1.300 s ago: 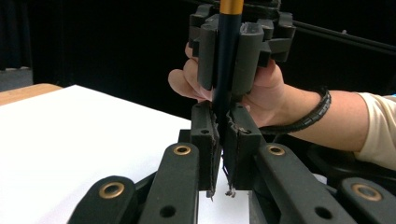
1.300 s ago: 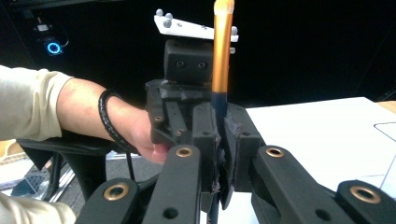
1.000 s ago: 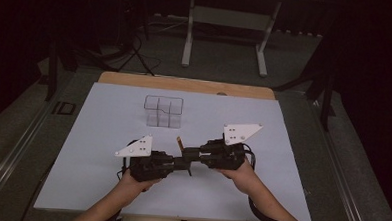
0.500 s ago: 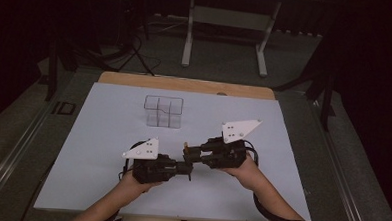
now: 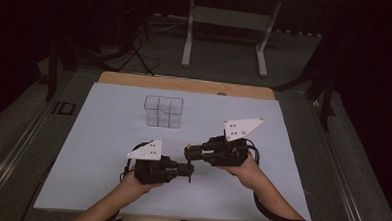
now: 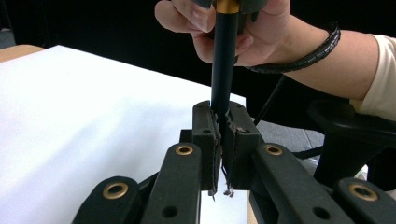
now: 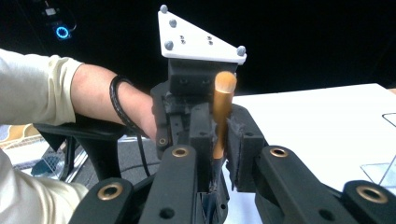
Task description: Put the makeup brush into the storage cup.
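**A:** Near the front middle of the white sheet [image 5: 97, 151], both tongs meet nose to nose. The left gripper [image 5: 189, 170] and the right gripper [image 5: 188, 149] are each clamped on the same slim pen-like stick [image 5: 187, 157], one at either end.

**B:** From the left gripper view you get it clearly: the jaws are pinched tight on the dark barrel of the stick [image 6: 223, 65], which rises straight up from them to the other hand [image 6: 243, 32], where a gold band shows at the top edge.

**A:** And the right gripper view gives the other end: jaws closed on the gold end [image 7: 222, 112], its rounded tip poking up just above the pads, with the left gripper's grey plate [image 7: 198, 37] right behind it.

**B:** So the stick is held off the sheet, between the two tools.

**A:** Yes. Farther back on the sheet stands a clear plastic box with compartments [image 5: 163, 110], well apart from both grippers.
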### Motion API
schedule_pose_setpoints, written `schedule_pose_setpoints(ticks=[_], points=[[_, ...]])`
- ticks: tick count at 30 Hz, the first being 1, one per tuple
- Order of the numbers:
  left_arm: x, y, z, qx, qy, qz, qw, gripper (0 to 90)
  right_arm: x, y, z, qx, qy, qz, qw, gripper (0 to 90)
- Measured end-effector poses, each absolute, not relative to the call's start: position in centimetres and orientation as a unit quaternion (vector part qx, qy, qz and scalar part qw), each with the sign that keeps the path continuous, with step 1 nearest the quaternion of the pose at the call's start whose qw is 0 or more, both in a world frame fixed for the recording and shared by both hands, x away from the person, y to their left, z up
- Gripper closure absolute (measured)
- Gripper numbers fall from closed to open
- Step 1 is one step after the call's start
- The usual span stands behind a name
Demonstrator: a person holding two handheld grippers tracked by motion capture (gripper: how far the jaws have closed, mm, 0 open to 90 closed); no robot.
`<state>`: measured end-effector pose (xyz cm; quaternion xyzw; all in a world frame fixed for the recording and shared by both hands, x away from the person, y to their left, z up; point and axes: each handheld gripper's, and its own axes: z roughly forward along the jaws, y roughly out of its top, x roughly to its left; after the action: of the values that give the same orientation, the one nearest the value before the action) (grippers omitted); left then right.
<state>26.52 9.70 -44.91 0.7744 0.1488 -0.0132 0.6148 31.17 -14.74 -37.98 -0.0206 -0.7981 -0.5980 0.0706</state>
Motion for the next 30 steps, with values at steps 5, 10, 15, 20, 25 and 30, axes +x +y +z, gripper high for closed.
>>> schedule_pose_setpoints(ticks=[5, 10, 15, 20, 25, 30], points=[[26.5, 9.7, -45.0, 0.771, 0.149, -0.011, 0.619, 85.2, 31.2, -14.7, -38.0, -0.023, -0.799, -0.596, 0.075, 83.6], [26.5, 9.8, -45.2, 0.761, 0.150, -0.003, 0.632, 84.9, 31.2, -14.7, -38.0, -0.022, -0.795, -0.602, 0.068, 84.4], [26.4, 9.9, -45.2, 0.747, 0.158, 0.001, 0.646, 83.6, 31.4, -14.9, -38.0, -0.026, -0.785, -0.615, 0.073, 84.5], [26.3, 10.2, -44.9, 0.734, 0.154, 0.005, 0.661, 77.6, 31.3, -15.0, -37.6, -0.024, -0.782, -0.618, 0.068, 84.5], [26.2, 10.3, -44.1, 0.726, 0.149, 0.011, 0.672, 73.4, 31.4, -15.0, -37.8, -0.027, -0.783, -0.618, 0.070, 84.6], [26.4, 10.2, -43.9, 0.723, 0.152, 0.013, 0.674, 73.6, 31.4, -15.1, -37.9, -0.029, -0.778, -0.624, 0.073, 84.5]])
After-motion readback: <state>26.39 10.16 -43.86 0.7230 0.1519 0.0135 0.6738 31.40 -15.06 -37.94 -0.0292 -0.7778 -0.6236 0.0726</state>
